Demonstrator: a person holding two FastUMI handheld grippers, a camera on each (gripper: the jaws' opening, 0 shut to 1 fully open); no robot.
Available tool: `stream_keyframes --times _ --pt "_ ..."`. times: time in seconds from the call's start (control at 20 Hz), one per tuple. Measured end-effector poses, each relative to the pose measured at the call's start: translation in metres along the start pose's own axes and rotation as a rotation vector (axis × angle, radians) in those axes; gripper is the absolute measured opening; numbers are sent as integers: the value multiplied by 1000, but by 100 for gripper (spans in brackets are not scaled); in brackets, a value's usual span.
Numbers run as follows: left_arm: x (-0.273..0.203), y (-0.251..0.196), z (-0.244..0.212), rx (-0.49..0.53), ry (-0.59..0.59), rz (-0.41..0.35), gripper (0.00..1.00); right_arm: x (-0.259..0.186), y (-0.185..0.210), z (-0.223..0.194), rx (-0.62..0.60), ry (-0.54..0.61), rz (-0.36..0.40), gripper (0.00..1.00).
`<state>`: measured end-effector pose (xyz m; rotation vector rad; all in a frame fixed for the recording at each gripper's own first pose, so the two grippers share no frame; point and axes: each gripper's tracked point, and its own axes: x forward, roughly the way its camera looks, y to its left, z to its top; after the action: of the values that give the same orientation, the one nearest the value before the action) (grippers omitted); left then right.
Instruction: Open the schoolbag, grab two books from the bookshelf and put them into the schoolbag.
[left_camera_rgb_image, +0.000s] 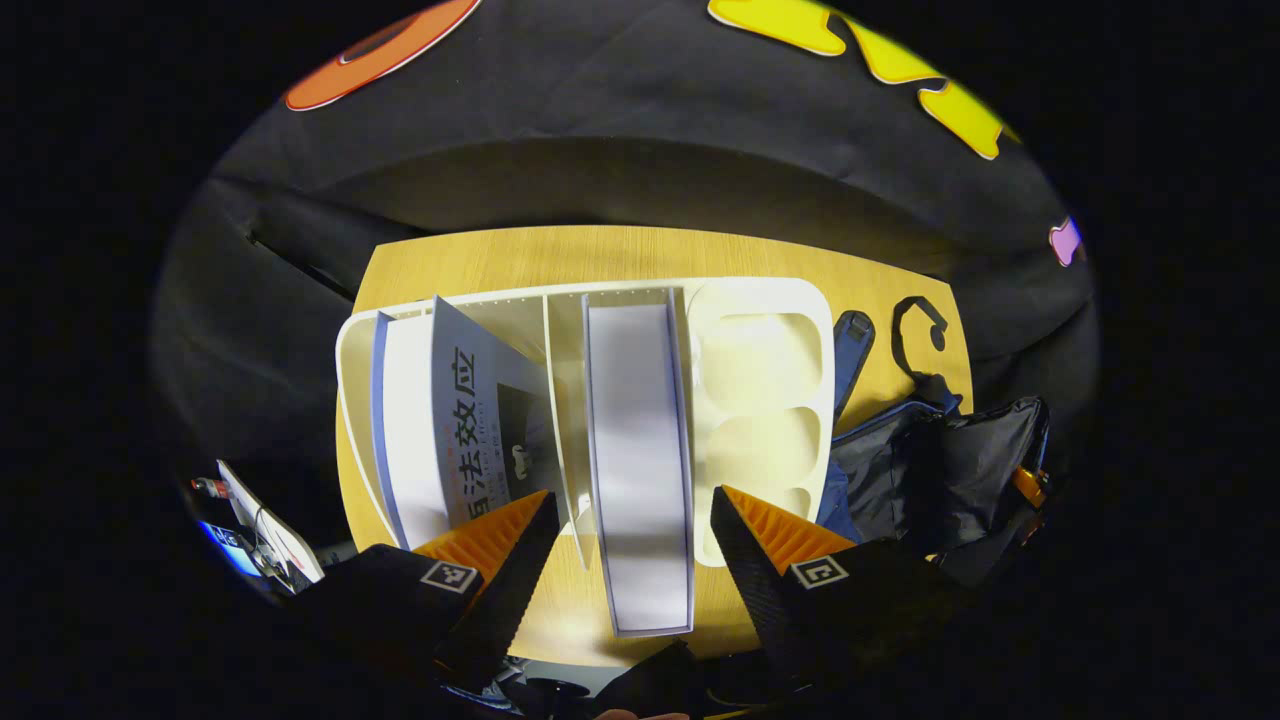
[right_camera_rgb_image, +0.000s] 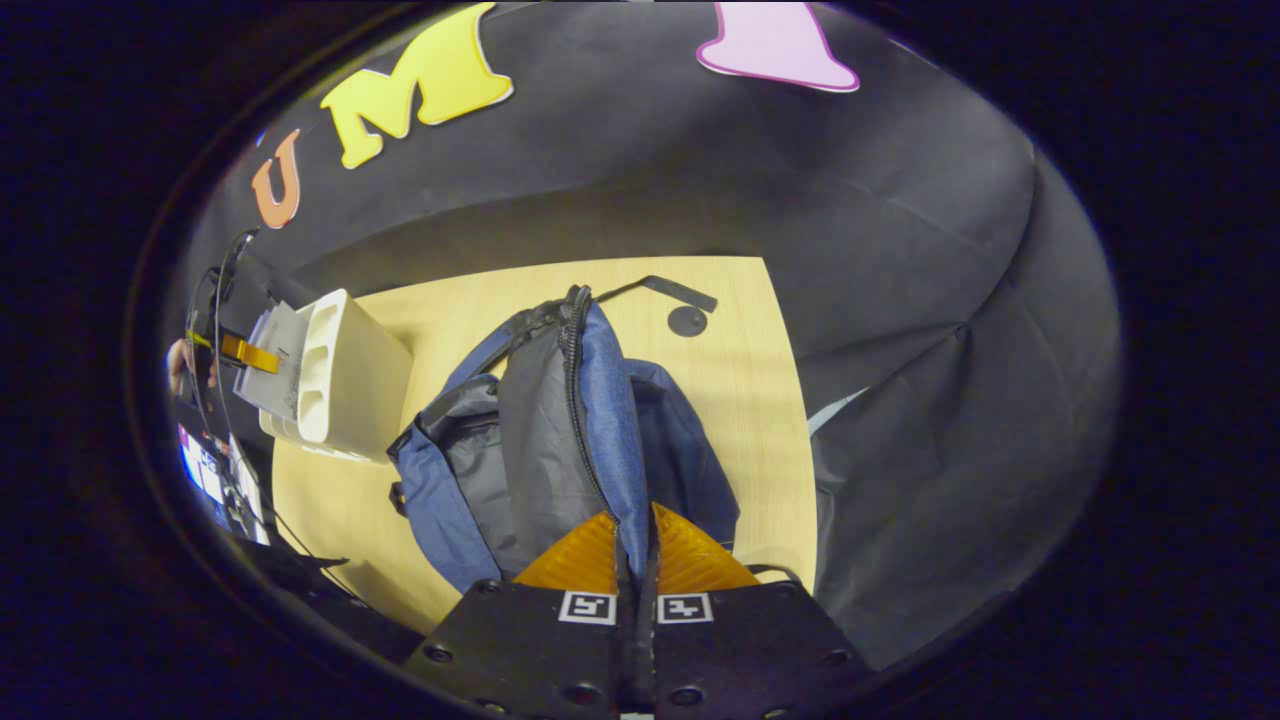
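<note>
Table (right_camera_rgb_image: 760, 400) edge beside schoolbag (right_camera_rgb_image: 560, 440)

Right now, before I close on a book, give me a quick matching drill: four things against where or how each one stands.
Things:
1. left gripper
2. right gripper
3. book with blue edges
4. schoolbag

States:
A. shut on a fold of blue fabric
B. standing in the middle slot of the bookshelf
C. open, one finger on each side of a book
D. lying on the table beside the bookshelf

Pairs: 1-C, 2-A, 3-B, 4-D
</note>
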<state>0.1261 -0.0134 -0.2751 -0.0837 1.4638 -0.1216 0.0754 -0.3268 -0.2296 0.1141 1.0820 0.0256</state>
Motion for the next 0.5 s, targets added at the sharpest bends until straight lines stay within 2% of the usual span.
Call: stream_keyframes --times 0.1,0.15,0.2,0.25,0.3,0.35,0.5 --pt "-1 0 2 13 14 11 97 0 0 -3 18 -1 6 1" --pt "-1 0 4 21 20 20 91 0 -1 -5 21 -2 6 1" --pt "0 1 4 28 30 29 98 -2 -1 -5 25 -6 6 1" --pt "1 3 5 34 45 39 89 -2 0 -7 29 -10 7 1" --pt "3 4 3 37 60 48 91 -4 1 -8 31 -14 8 1" --pt "3 5 2 39 72 60 83 -4 1 -9 33 -18 6 1" --pt "5 7 1 52 93 76 70 -5 2 -11 38 -30 4 1"
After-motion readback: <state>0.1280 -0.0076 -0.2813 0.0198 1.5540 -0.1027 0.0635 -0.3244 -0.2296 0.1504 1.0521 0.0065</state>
